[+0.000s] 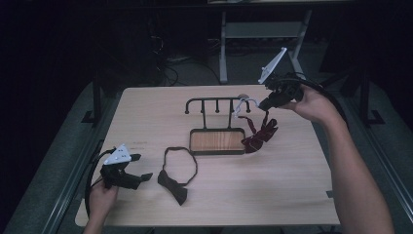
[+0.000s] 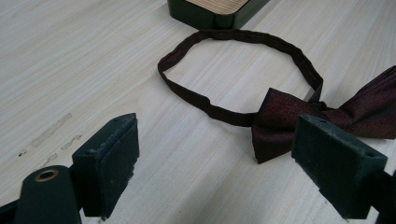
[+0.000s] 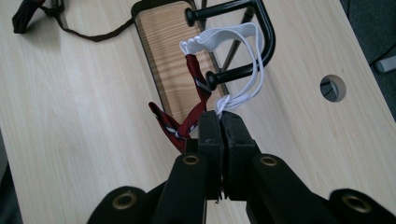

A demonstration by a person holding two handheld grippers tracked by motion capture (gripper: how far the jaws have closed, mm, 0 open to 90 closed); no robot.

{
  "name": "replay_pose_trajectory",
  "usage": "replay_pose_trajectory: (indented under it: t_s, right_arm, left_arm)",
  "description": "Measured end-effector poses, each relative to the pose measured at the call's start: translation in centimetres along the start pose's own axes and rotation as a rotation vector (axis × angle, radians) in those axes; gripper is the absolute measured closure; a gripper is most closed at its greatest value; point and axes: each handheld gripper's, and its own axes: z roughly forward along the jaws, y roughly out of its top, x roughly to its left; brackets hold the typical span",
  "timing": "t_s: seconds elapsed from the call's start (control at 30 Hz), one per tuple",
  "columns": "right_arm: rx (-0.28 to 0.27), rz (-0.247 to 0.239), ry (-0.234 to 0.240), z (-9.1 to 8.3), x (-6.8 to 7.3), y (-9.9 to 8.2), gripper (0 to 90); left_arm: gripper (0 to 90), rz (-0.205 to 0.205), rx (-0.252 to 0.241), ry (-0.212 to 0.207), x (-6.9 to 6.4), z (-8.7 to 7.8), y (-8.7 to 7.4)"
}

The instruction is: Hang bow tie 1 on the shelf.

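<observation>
At the near left of the surface (image 1: 292,195), the left hand-held gripper (image 1: 139,176) rests with jaws wide apart, holding nothing. Just right of it lies a dark bow tie (image 1: 174,187) with its looped strap. Farther right stands a black peg rack (image 1: 216,103). The right hand-held gripper (image 1: 265,103), jaws pressed together, pinches the white elastic band (image 3: 243,60) of a red striped bow tie (image 1: 260,134), looped over the rack's right pegs.
</observation>
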Motion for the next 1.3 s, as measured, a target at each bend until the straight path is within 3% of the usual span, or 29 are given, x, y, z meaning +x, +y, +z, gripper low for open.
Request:
replay_pose_trajectory:
  t_s: [0.47,0.93,1.3]
  right_arm:
    - [0.023,0.04,-0.007,0.8,-1.5,-0.1,87.1]
    - [0.023,0.053,-0.003,1.1,-1.8,-0.1,87.1]
    - [0.059,0.073,0.009,2.2,-2.0,-0.3,87.0]
  left_arm:
    - [14.8,-0.002,-0.008,-0.006,0.0,0.0,0.1]
    - [14.8,-0.001,-0.012,-0.004,0.0,-0.1,0.1]
    - [14.7,0.001,-0.01,-0.005,0.0,-0.1,0.1]
